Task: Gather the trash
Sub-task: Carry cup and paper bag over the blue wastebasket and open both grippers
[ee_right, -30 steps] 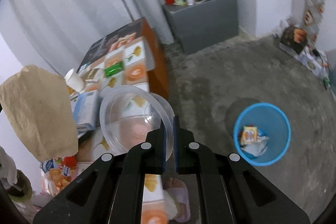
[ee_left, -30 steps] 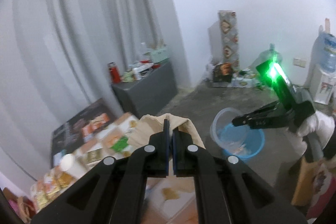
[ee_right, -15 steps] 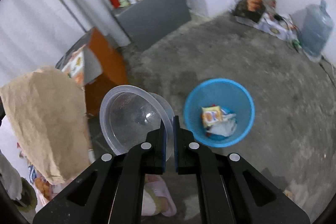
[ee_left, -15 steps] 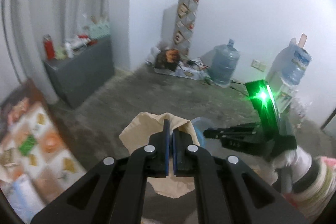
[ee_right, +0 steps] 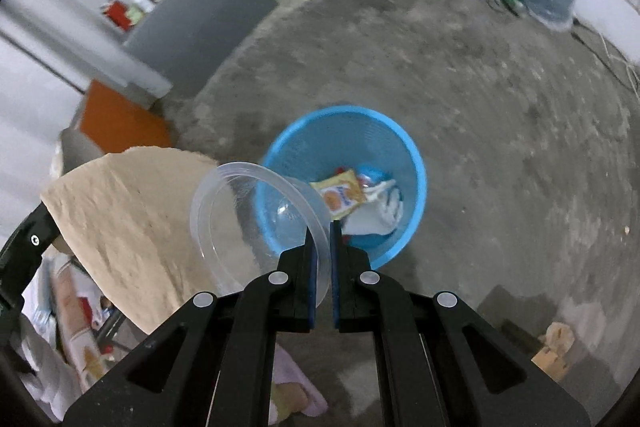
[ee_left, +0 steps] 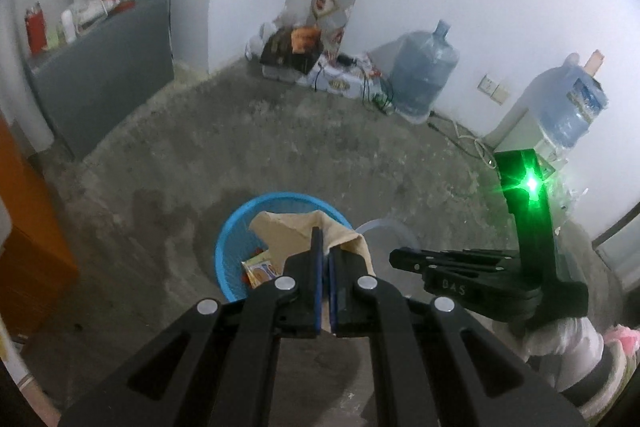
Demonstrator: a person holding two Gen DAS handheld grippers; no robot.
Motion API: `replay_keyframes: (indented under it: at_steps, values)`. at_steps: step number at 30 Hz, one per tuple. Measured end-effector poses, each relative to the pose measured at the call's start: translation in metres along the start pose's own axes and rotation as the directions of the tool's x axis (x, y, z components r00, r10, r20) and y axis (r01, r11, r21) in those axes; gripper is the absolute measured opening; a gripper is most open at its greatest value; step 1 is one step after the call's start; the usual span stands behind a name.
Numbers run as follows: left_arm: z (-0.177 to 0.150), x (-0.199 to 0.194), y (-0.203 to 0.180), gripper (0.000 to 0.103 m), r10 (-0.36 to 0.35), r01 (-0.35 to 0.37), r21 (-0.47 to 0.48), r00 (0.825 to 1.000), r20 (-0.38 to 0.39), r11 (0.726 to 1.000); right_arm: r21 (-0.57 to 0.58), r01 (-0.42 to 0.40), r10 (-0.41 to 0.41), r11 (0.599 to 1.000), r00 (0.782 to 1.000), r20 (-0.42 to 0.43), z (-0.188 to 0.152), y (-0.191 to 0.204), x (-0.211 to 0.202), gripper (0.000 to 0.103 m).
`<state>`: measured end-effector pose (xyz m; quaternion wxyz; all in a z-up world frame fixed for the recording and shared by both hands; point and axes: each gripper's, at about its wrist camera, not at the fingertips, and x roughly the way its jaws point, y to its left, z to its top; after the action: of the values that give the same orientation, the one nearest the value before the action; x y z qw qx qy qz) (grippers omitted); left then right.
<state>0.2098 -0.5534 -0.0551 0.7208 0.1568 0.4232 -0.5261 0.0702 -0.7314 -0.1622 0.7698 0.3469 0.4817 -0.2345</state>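
Note:
A blue trash basket stands on the concrete floor with a yellow snack wrapper and white paper in it. My left gripper is shut on a brown paper bag that hangs over the basket's mouth. In the right wrist view the same brown paper bag hangs at the left. My right gripper is shut on the rim of a clear plastic container, held tilted above the basket's near left rim. In the left wrist view the right gripper shows from the side, beside the basket.
A grey cabinet with bottles on top stands at the left wall. An orange table edge is at the far left. Two water jugs, boxes and cables line the back wall. A gloved hand holds the right gripper.
Both grippers have swung away from the cluttered table and come down over the blue basket, still holding the bag and the container. The basket now looks larger and nearer.

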Motion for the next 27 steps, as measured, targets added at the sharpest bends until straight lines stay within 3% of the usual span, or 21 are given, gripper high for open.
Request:
replay_keyframes:
  at_steps: [5, 6, 7, 8, 9, 12, 20, 27]
  values:
    - [0.006, 0.055, 0.006, 0.006, 0.006, -0.007, -0.008, 0.997, -0.082, 1.0, 0.017, 0.029, -0.03, 0.999, 1.0, 0.009, 0.014, -0.009, 0.031, 0.012]
    - [0.007, 0.062, 0.008, 0.02, 0.008, -0.009, -0.018, 0.995, -0.095, 1.0, 0.017, 0.032, -0.032, 0.999, 0.999, 0.01, 0.017, -0.009, 0.037, 0.021]
    - [0.007, 0.072, 0.012, 0.042, 0.019, -0.023, -0.038, 0.994, -0.112, 0.999, 0.015, 0.03, -0.03, 0.999, 0.999, 0.01, 0.019, -0.009, 0.043, 0.033]
    - [0.008, 0.078, 0.015, 0.048, 0.029, -0.035, -0.054, 0.993, -0.116, 0.998, 0.014, 0.032, -0.032, 0.999, 0.999, 0.012, 0.021, -0.008, 0.048, 0.038]
    - [0.007, 0.081, 0.018, 0.049, 0.035, -0.043, -0.072, 0.993, -0.112, 0.997, 0.014, 0.045, -0.046, 0.999, 0.999, 0.019, 0.024, -0.009, 0.052, 0.044]
    - [0.007, 0.088, 0.024, 0.049, 0.025, -0.038, -0.11, 0.993, -0.114, 0.993, 0.017, 0.058, -0.059, 0.998, 0.998, 0.032, 0.026, -0.011, 0.057, 0.05]
    - [0.004, 0.062, 0.034, 0.049, 0.001, -0.01, -0.119, 0.997, -0.072, 0.993, 0.035, 0.056, -0.058, 0.998, 0.995, 0.078, 0.016, -0.019, 0.04, 0.05]
    - [-0.004, 0.005, 0.035, 0.051, -0.025, 0.025, -0.107, 1.0, 0.005, 0.994, 0.018, 0.018, -0.02, 1.0, 0.99, 0.139, 0.005, -0.016, 0.004, 0.053]
